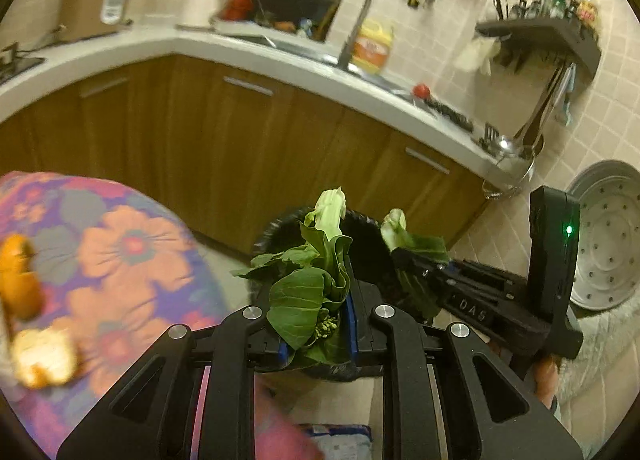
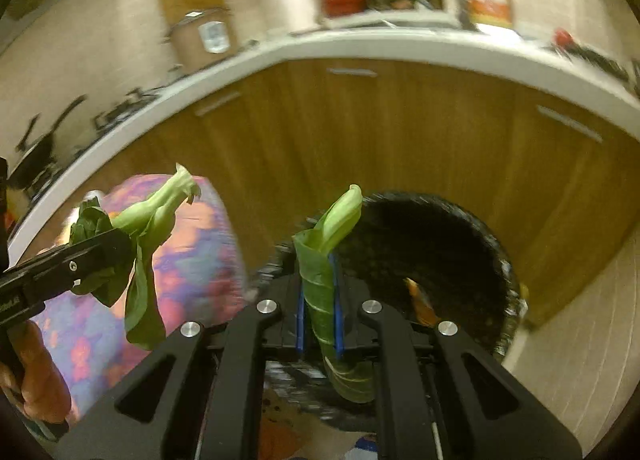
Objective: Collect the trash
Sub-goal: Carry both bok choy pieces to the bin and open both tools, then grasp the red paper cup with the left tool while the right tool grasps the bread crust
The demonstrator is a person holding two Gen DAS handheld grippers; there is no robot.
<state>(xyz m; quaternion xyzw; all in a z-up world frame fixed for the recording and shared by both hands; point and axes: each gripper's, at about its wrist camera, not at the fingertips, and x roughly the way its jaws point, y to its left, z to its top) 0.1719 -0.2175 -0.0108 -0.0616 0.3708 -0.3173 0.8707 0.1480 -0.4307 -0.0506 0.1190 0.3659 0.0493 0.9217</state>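
My left gripper (image 1: pixel 316 312) is shut on a bunch of green vegetable leaves (image 1: pixel 312 280) with a pale stalk, held over the black-lined trash bin (image 1: pixel 360 228). My right gripper (image 2: pixel 319 300) is shut on a single green leaf stalk (image 2: pixel 320 280), held at the near rim of the same bin (image 2: pixel 440 244). The right gripper and its leaf also show in the left wrist view (image 1: pixel 404 240). The left gripper with its leaves shows at the left of the right wrist view (image 2: pixel 120 248). Orange peel (image 2: pixel 418 296) lies inside the bin.
A floral tablecloth (image 1: pixel 120 260) covers a table on the left, with orange peels (image 1: pixel 20 280) on it. Wooden cabinets (image 1: pixel 240 148) under a white counter (image 1: pixel 280 64) stand behind the bin. A perforated metal tray (image 1: pixel 612 236) leans against the tiled wall at right.
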